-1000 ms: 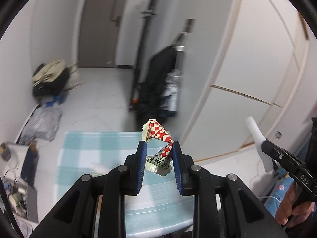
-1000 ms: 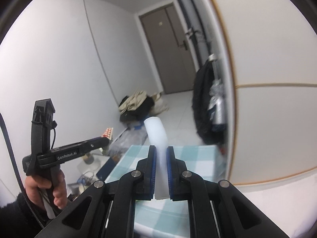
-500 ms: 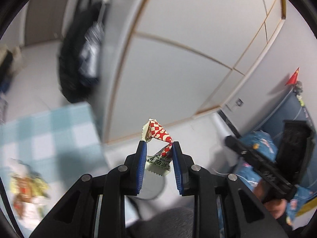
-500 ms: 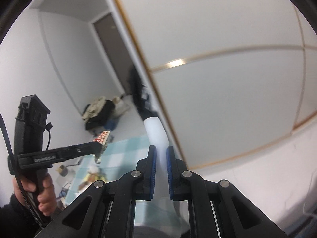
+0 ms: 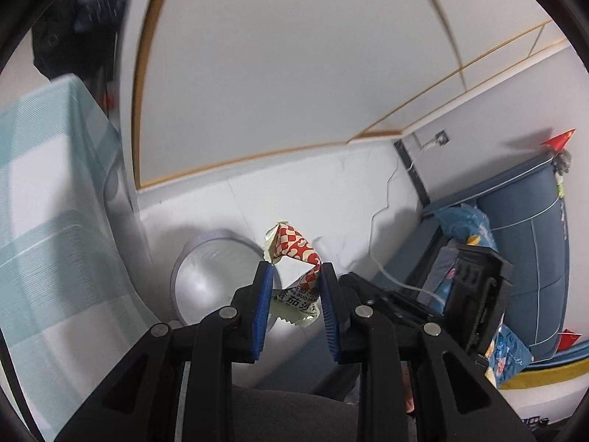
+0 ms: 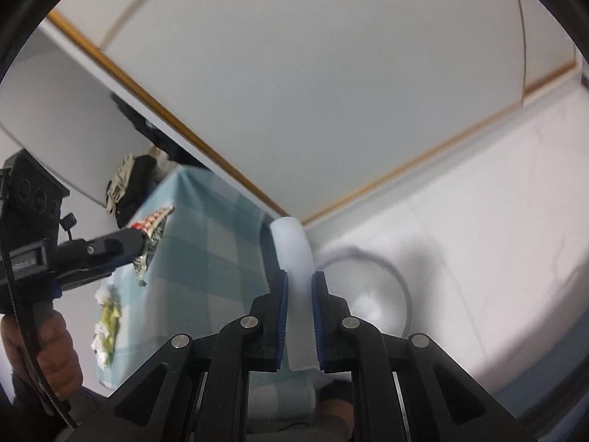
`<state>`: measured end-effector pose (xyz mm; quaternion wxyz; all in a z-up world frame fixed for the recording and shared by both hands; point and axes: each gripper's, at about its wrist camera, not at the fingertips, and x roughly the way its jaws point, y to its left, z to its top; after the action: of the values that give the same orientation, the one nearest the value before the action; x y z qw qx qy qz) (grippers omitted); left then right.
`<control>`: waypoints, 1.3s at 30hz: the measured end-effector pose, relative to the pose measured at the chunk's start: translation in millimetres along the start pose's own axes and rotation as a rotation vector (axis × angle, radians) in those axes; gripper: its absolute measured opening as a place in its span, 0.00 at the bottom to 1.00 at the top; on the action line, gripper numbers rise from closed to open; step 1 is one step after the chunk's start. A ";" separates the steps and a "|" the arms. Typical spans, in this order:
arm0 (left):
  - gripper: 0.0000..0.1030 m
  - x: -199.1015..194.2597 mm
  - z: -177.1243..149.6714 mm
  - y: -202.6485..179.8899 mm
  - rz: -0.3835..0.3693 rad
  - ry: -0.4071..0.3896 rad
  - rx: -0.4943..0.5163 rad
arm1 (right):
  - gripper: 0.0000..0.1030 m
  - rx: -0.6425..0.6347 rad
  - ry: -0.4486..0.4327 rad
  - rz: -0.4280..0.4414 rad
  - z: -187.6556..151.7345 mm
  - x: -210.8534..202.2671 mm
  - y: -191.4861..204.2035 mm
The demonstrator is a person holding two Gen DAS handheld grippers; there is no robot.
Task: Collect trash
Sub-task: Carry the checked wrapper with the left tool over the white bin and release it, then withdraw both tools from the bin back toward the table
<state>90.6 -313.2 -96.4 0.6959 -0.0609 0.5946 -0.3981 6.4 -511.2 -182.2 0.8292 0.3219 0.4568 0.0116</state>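
Looking down the left gripper, I have the worktop's pale blue-and-white checked cloth hanging at the far left. Just right of it, on the white floor, stands a round grey bin with a clear liner. The left gripper's blue pads are pinching a crumpled red-and-white checked snack wrapper with a cream printed edge. The wrapper sits in front of the bin's right rim, and its red end rises above the fingertips. Further right a thin white cable trails across the floor. Beyond it are the black body of the right gripper and a dark blue padded seat with a small red flag above it.

From the right gripper's camera, a hand at the left edge holds the left gripper, seen side-on with the wrapper clamped at its tip. Behind it runs the checked worktop, where a crumpled yellow-green and white packet lies near the left edge. In the middle, the right gripper has a white, soft-looking rolled strip standing upright between its pads. Its jaws have just been opening a little, yet both pads look to be touching the strip. To its right is the bin, blurred, with something pale inside that I cannot make out.
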 end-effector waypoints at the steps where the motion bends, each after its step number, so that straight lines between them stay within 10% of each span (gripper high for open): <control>1: 0.21 3.5 0.1 -1.0 0.012 0.013 0.001 | 0.12 0.012 0.016 0.002 -3.6 5.5 -5.4; 15: 0.21 72.2 -1.6 18.1 0.117 0.197 -0.023 | 0.30 0.124 0.215 0.004 -29.7 95.0 -65.8; 17: 0.21 78.4 0.1 16.9 0.118 0.211 -0.024 | 0.47 0.137 0.207 0.003 -33.1 93.4 -71.4; 29: 0.21 112.7 2.9 18.7 0.165 0.265 -0.039 | 0.74 0.133 0.134 -0.096 -30.0 53.2 -93.5; 39: 0.30 123.8 -6.3 17.9 0.220 0.321 -0.036 | 0.82 0.126 0.064 -0.110 -24.4 31.3 -91.2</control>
<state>90.7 -376.3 -204.6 0.6303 0.0564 0.7080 -0.3134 -19.1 -560.9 -264.5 0.7916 0.3474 0.5000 -0.0525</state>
